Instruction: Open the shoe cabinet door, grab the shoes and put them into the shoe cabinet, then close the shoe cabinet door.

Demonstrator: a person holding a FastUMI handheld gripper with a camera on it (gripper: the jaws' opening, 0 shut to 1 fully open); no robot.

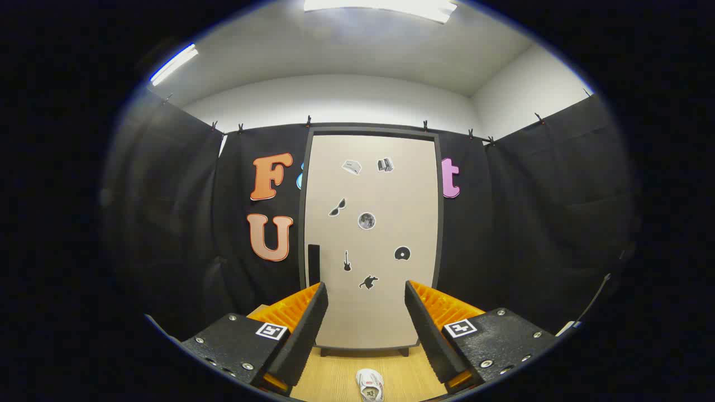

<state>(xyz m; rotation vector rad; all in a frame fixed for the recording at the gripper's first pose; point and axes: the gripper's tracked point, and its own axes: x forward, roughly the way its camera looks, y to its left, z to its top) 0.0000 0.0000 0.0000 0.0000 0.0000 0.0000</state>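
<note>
The shoe cabinet (371,240) stands straight ahead against the booth wall. Its beige door (385,195) is shut and carries several small stickers. A black handle (313,263) sits low on the door's left edge. A small white shoe (370,385) lies on the wooden floor (329,379) in front of the cabinet, between and just below my two fingers. My gripper (366,296) is open, with black and orange fingers (313,318) spread wide and nothing between them. It is some distance short of the cabinet.
Black cloth walls close in the booth on both sides of the cabinet. The cabinet rests on short dark feet (406,352). Ceiling lights (380,8) shine above.
</note>
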